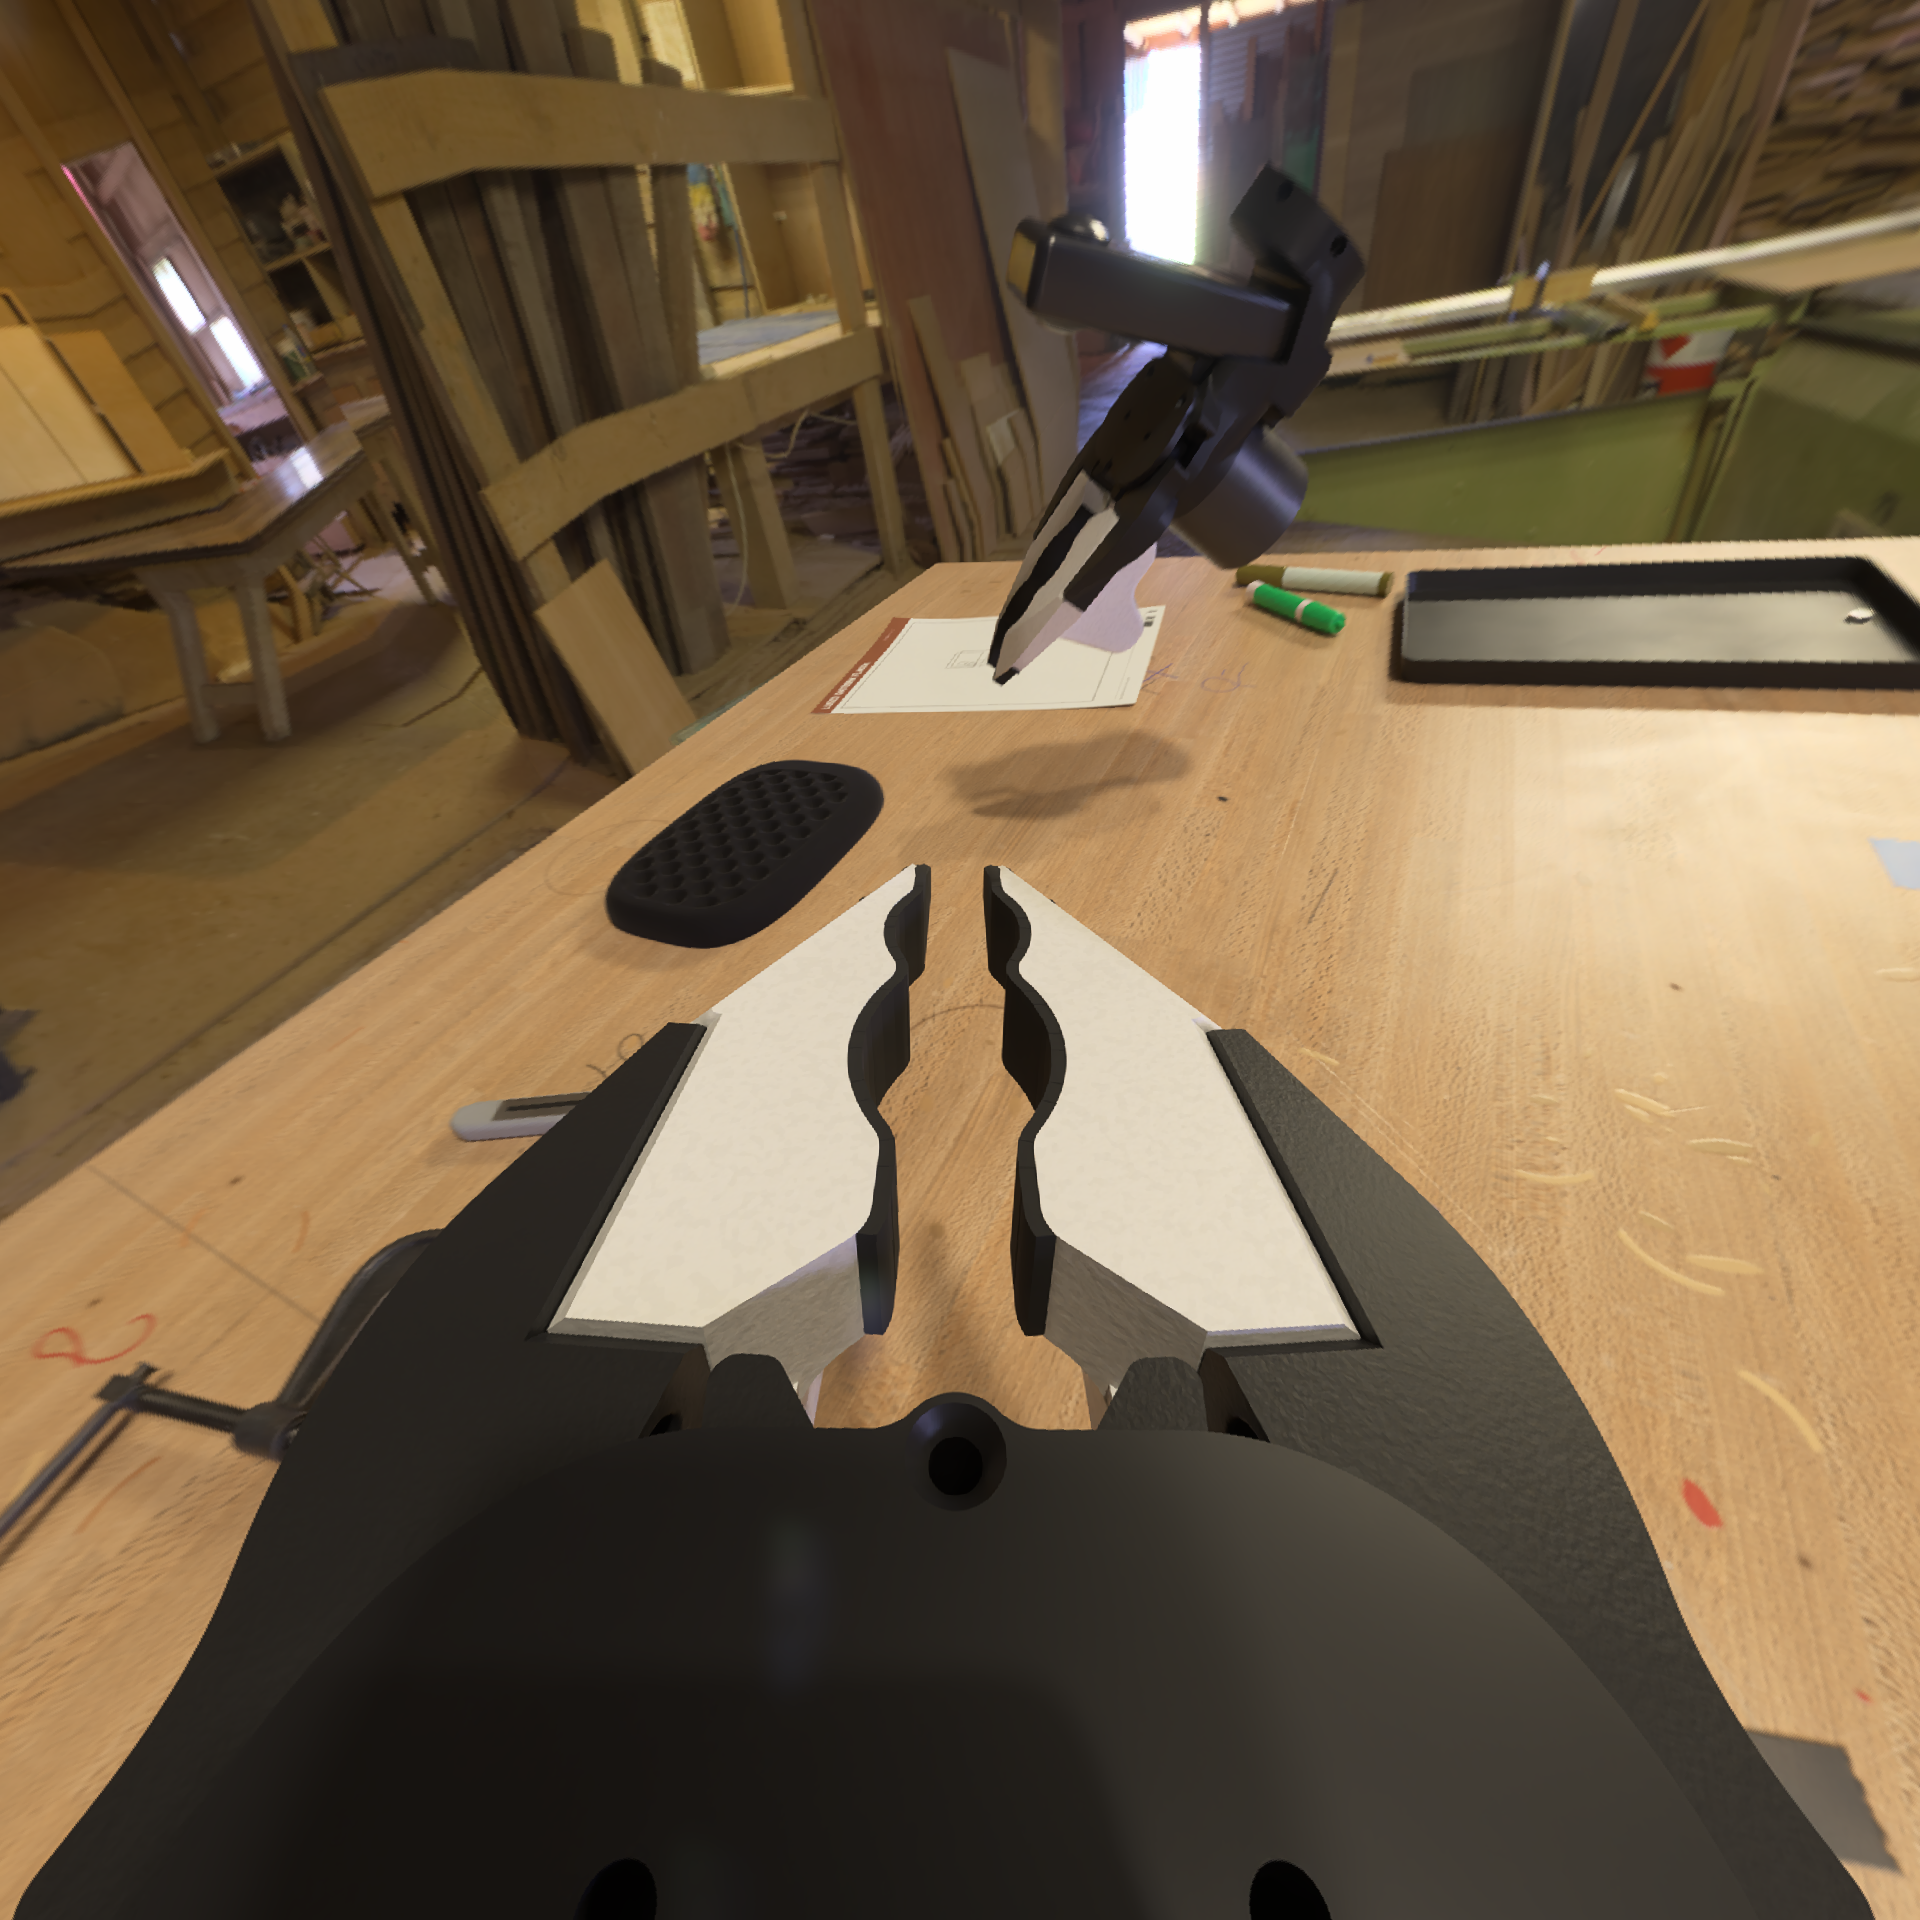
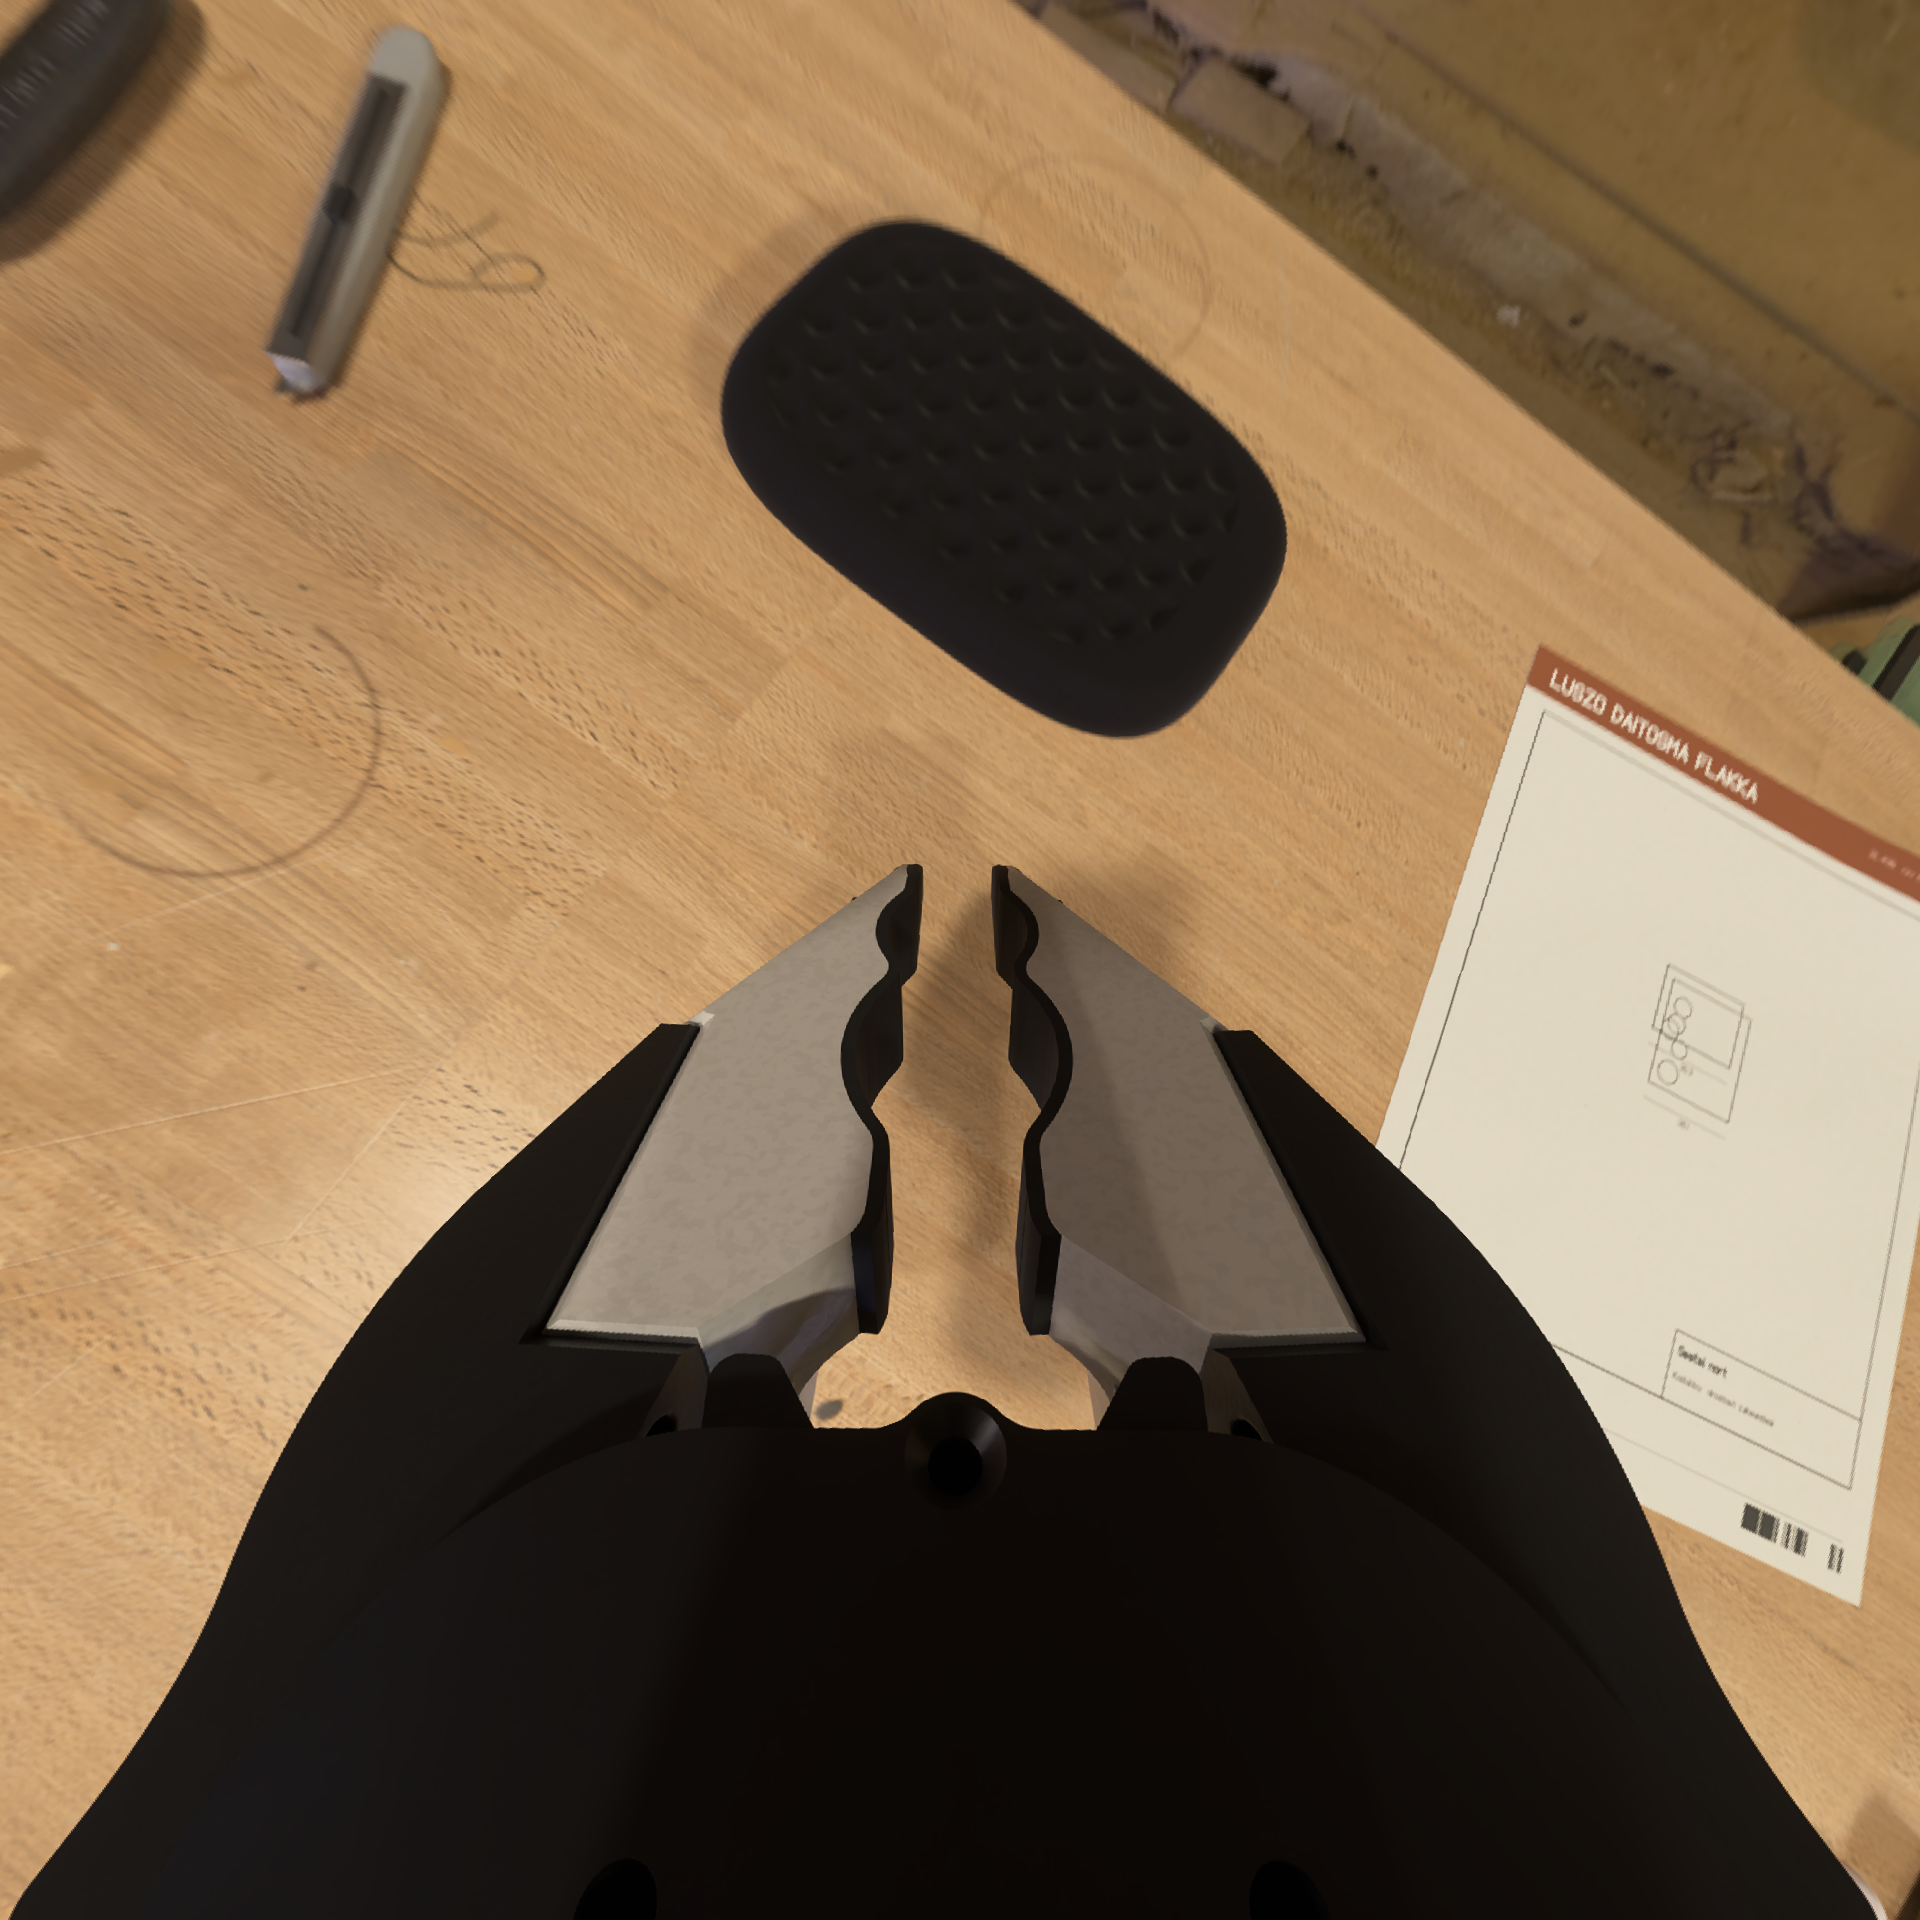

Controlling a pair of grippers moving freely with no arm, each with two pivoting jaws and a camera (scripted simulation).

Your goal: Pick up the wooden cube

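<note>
Task not begun: no wooden cube showed in either view, left hand-held gripper (image 1: 957, 883) and right hand-held gripper (image 2: 956, 883) both narrowly parted and empty over the counter (image 1: 1455, 1039), black pad (image 2: 997, 478) at upper centre, paper sheet (image 2: 1662, 1143) at right.

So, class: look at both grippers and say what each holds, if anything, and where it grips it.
Nothing is held. The left gripper and right gripper each show bare table in a narrow gap.

Wooden workbench (image 1: 1455, 1039) carries: black dimpled pad (image 1: 743, 852), printed sheet (image 1: 997, 670), markers (image 1: 1304, 597), black tray (image 1: 1662, 623), grey knife (image 2: 358, 208).
</note>
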